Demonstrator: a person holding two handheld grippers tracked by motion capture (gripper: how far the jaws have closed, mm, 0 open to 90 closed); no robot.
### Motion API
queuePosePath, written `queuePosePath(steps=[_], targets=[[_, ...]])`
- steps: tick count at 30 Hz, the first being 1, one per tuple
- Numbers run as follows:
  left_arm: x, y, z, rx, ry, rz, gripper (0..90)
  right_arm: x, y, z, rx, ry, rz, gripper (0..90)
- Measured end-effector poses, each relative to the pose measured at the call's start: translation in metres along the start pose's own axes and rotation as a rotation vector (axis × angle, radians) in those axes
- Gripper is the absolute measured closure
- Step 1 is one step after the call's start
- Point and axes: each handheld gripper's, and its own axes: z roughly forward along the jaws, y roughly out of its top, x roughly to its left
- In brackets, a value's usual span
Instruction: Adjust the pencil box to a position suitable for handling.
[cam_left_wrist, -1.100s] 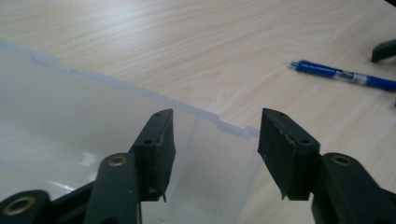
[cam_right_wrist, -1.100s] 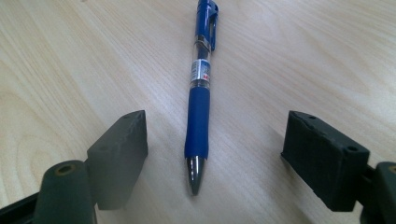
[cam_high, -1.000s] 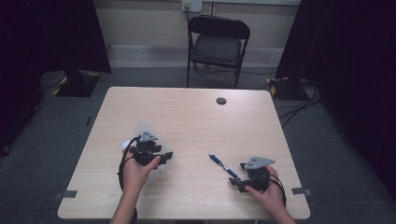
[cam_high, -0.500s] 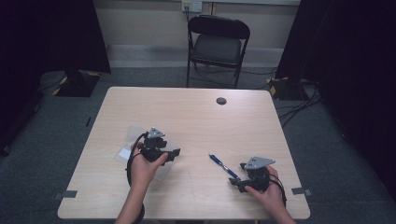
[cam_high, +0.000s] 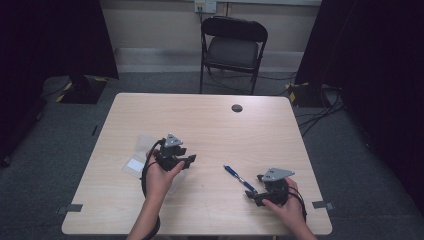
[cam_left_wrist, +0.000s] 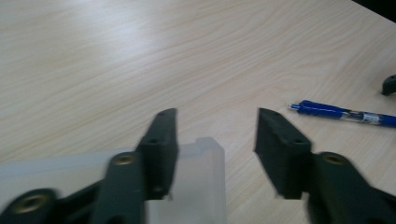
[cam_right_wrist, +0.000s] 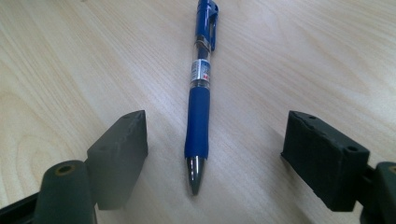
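A light wood-grain square table (cam_high: 210, 125) is seen standing on grey carpeted floor (cam_high: 350, 165). Beyond its far edge, a black folding metal chair (cam_high: 233, 47) is set facing the table, just apart from it. Behind the chair, a pale beige wall (cam_high: 160, 22) is lit softly, with a white power outlet (cam_high: 205, 5) mounted near the top. Black curtains (cam_high: 50, 40) are hung at both sides, and black cables (cam_high: 320, 107) are strewn over the floor at the right.
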Motion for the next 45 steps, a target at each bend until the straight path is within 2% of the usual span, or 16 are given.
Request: queuePosePath(steps=[1,4,5,8,12,15,19,28,30,33,36,37,41,43,44,45], targets=[[0.000,0.000,0.001,0.011,0.024,0.005,52.2,0.000,0.000,0.000,0.000,0.000,0.000,21.0],[-0.001,-0.003,0.008,0.052,0.006,0.004,61.2,0.000,0.000,0.000,0.000,0.000,0.000,21.0],[-0.002,-0.006,0.013,0.077,0.014,0.005,65.3,0.000,0.000,0.000,0.000,0.000,0.000,21.1],[-0.003,-0.011,0.018,0.107,0.003,0.008,66.7,0.000,0.000,0.000,0.000,0.000,0.000,21.1],[-0.005,-0.017,0.024,0.137,-0.013,-0.010,69.9,0.000,0.000,0.000,0.000,0.000,0.000,21.0],[-0.004,-0.019,0.024,0.167,-0.020,0.004,69.9,0.000,0.000,0.000,-0.001,0.000,-0.001,21.0],[-0.005,-0.023,0.023,0.156,-0.013,-0.015,68.1,0.000,0.000,0.000,0.000,0.000,0.000,21.0],[-0.004,-0.026,0.017,0.147,-0.024,-0.008,67.7,0.000,0.000,0.000,0.000,0.000,0.000,21.0],[-0.007,-0.028,0.018,0.133,-0.035,-0.027,66.2,0.000,0.000,0.000,0.000,0.000,0.000,21.0],[-0.006,-0.026,0.015,0.132,-0.030,-0.010,65.1,0.000,0.000,0.000,0.000,0.000,0.000,21.0],[-0.004,-0.023,0.009,0.120,-0.033,-0.031,64.3,0.000,0.000,0.000,0.000,0.000,0.000,21.0],[-0.003,-0.022,0.007,0.121,-0.030,-0.026,63.6,0.000,0.000,0.000,0.000,0.000,0.000,21.0],[0.000,-0.018,-0.003,0.083,-0.029,-0.056,61.9,0.000,0.000,0.000,0.000,0.000,-0.001,21.0],[0.002,-0.016,-0.008,0.075,-0.032,-0.058,61.2,0.000,0.000,0.000,0.000,0.000,0.000,21.0],[0.003,-0.016,-0.011,0.075,-0.028,-0.053,58.1,0.000,0.000,0.000,0.000,0.000,0.000,21.0],[0.003,-0.015,-0.016,0.053,-0.009,-0.078,56.1,0.000,0.000,0.000,-0.001,0.000,-0.001,21.0]])
